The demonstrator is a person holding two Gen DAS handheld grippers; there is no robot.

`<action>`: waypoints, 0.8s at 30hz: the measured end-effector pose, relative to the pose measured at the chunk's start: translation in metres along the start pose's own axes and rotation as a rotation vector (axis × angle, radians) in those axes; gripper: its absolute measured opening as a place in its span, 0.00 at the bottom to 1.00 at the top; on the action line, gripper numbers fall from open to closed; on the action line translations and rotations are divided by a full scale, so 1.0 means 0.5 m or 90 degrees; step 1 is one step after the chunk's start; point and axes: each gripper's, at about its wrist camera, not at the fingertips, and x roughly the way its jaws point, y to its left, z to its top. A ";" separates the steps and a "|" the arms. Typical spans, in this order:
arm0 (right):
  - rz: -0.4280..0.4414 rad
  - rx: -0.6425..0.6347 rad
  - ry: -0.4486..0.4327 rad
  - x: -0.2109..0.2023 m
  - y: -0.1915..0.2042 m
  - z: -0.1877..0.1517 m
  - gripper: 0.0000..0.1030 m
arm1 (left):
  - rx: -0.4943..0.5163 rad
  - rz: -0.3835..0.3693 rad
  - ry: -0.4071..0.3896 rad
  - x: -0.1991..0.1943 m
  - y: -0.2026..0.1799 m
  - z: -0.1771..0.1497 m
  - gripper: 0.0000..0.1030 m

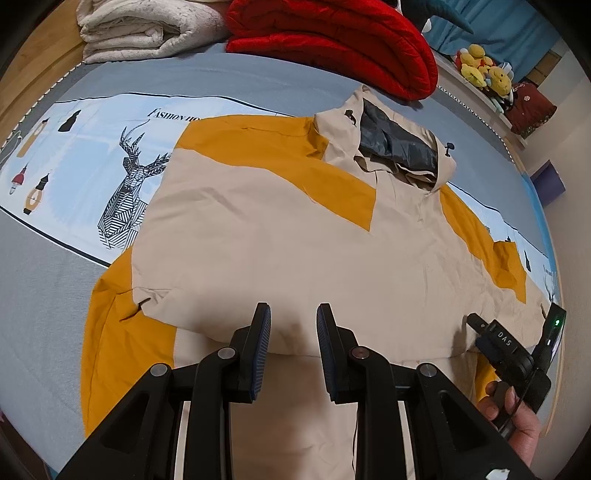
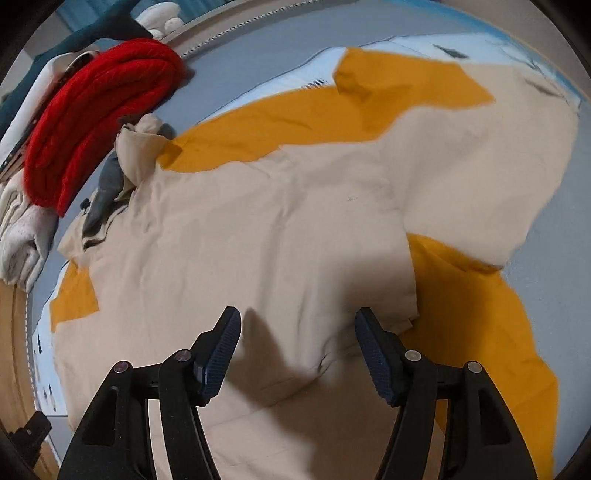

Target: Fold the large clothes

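Observation:
A large beige and mustard-yellow hooded jacket lies spread flat on the bed, its grey-lined hood at the far end. A beige panel is folded over the body, and yellow fabric shows at the left and right edges. My left gripper hovers over the near hem, jaws a little apart, with nothing between them. In the right wrist view the jacket fills the frame. My right gripper stands wide open above a folded beige edge, holding nothing. A hand holds the other tool at the jacket's right hem.
The bed sheet is grey and blue with a deer print. A folded red quilt and a cream blanket lie beyond the hood. Plush toys sit on a ledge at the far right. Wooden flooring borders the bed on the left.

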 end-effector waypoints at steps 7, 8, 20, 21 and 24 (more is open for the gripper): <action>0.025 0.007 -0.004 -0.006 -0.009 0.016 0.02 | -0.002 -0.001 0.003 0.002 0.011 0.004 0.22; 0.030 0.015 -0.010 -0.010 -0.014 0.019 0.01 | -0.005 0.001 0.002 0.002 0.017 0.007 0.22; 0.013 0.192 -0.067 -0.082 -0.135 0.072 0.49 | -0.079 0.043 -0.021 -0.012 0.125 0.044 0.22; 0.018 0.204 -0.042 -0.069 -0.143 0.069 0.49 | -0.088 0.046 -0.024 -0.016 0.137 0.047 0.22; 0.043 0.217 0.011 -0.037 -0.144 0.058 0.49 | -0.105 0.053 -0.030 -0.024 0.164 0.056 0.22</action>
